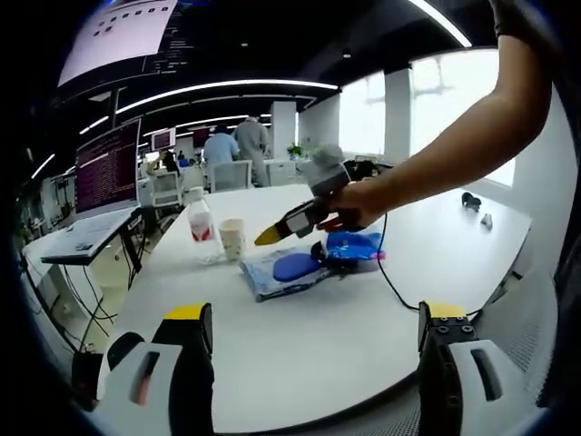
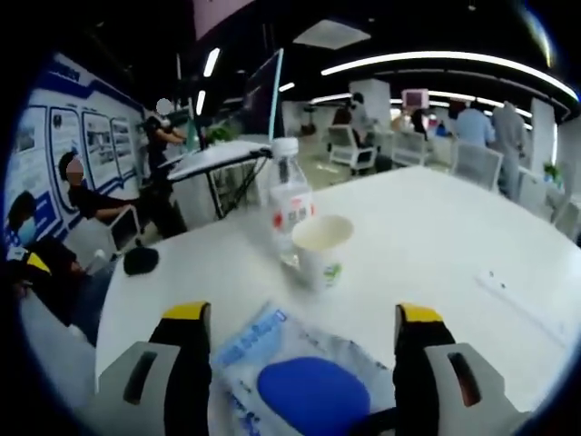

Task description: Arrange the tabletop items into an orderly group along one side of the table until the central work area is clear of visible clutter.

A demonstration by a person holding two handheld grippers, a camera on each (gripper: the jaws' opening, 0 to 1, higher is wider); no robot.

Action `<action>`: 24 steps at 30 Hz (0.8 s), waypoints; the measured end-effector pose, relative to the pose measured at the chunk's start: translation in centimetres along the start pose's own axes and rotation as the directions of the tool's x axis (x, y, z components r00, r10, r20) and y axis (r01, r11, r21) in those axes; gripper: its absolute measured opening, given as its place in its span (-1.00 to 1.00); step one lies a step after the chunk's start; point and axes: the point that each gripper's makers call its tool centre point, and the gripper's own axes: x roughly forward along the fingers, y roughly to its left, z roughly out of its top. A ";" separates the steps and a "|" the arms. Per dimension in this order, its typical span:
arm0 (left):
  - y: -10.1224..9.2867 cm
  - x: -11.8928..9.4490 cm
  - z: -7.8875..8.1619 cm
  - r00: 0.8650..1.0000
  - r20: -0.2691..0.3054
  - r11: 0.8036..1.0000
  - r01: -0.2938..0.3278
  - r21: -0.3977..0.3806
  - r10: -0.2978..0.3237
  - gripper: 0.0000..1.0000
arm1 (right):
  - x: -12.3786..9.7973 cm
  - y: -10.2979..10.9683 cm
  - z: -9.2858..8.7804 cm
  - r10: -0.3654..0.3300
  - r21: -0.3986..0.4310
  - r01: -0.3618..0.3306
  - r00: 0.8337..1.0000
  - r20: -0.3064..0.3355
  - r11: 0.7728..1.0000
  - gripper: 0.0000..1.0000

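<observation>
On the white table (image 1: 300, 336) stand a clear water bottle (image 1: 201, 227) and a paper cup (image 1: 232, 240). To their right lies a clear plastic bag with a blue pad inside (image 1: 283, 269), and a blue packet (image 1: 355, 245) beside it. A hand holds my right gripper (image 1: 289, 227) just above the bag. My left gripper (image 1: 314, 313) is open, back from the items over the near table. In the right gripper view, the right gripper (image 2: 302, 313) is open over the bag (image 2: 309, 386), with the cup (image 2: 322, 250) and bottle (image 2: 289, 204) beyond.
A black cable (image 1: 392, 283) runs across the table from the packet. Small dark items (image 1: 470, 200) lie at the far right. A black object (image 2: 141, 261) sits by the table's left edge and a white strip (image 2: 499, 283) lies to the right. Desks, monitors, chairs and people stand around.
</observation>
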 end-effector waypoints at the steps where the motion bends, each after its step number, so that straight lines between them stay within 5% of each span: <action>1: 0.0 0.0 0.0 1.000 0.001 1.000 0.000 0.001 0.000 0.88 | -0.3 0.1 0.0 -0.001 0.002 0.001 1.000 0.004 1.000 0.64; 11: -0.2 -0.2 0.2 1.000 0.013 1.000 0.010 0.005 -0.010 0.88 | -4.2 1.9 -0.2 -0.027 -0.004 0.027 0.999 0.042 1.000 0.67; 24: -0.6 -0.3 0.3 0.999 0.027 0.999 0.028 0.017 -0.028 0.87 | -9.6 1.4 -2.5 -0.108 0.027 0.107 0.992 0.059 0.994 0.68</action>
